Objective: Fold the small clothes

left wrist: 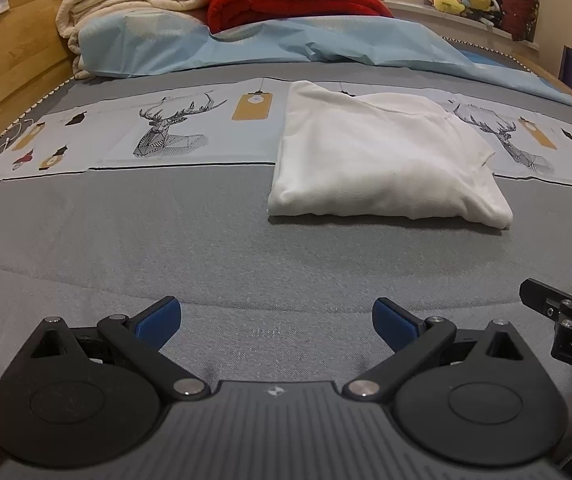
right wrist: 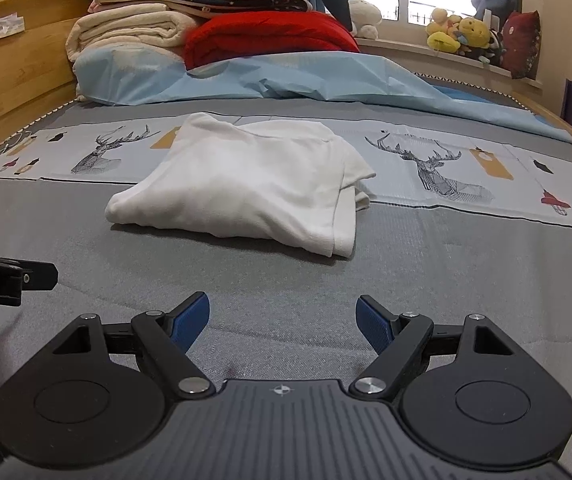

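Note:
A white garment (left wrist: 382, 160) lies folded into a thick rectangle on the grey bed cover, partly over the deer-print band; in the right wrist view the same white garment (right wrist: 245, 188) shows layered hems at its right end. My left gripper (left wrist: 275, 318) hovers open over bare grey cover, well short of the garment, with nothing between its blue pads. My right gripper (right wrist: 283, 320) is open too, empty, and also short of the garment. Each gripper's black tip shows at the edge of the other's view.
The grey bed cover (left wrist: 165, 240) carries a pale deer-print band (right wrist: 426, 168). A light blue sheet (right wrist: 286, 80) lies bunched behind it, with a red blanket (right wrist: 269, 36) and cream folded blankets (right wrist: 125, 32) stacked by the wooden headboard (left wrist: 1, 80). Plush toys (right wrist: 462, 34) sit on the windowsill.

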Motion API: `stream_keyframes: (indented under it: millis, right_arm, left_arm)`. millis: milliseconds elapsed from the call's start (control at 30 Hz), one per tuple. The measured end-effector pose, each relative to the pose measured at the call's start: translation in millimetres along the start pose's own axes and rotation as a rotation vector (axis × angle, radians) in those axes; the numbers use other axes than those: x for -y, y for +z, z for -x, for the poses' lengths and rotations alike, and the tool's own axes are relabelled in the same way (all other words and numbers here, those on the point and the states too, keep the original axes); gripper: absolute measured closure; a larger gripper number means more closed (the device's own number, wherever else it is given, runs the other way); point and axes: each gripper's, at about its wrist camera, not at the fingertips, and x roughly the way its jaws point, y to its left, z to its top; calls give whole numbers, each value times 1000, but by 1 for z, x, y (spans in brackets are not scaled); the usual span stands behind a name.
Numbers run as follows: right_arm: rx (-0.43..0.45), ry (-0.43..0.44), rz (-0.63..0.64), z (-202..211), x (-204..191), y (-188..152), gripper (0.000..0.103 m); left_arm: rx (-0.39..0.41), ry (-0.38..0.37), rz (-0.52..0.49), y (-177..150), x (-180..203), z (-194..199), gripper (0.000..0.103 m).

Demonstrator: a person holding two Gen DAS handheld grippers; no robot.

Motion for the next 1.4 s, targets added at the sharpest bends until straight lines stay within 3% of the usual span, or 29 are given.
stream_keyframes:
  millis: [1400]
  right_arm:
    - [-7,-1,9,0,-1,-1,21]
  left_arm:
    - [8,15,-26,-1,6,0,1]
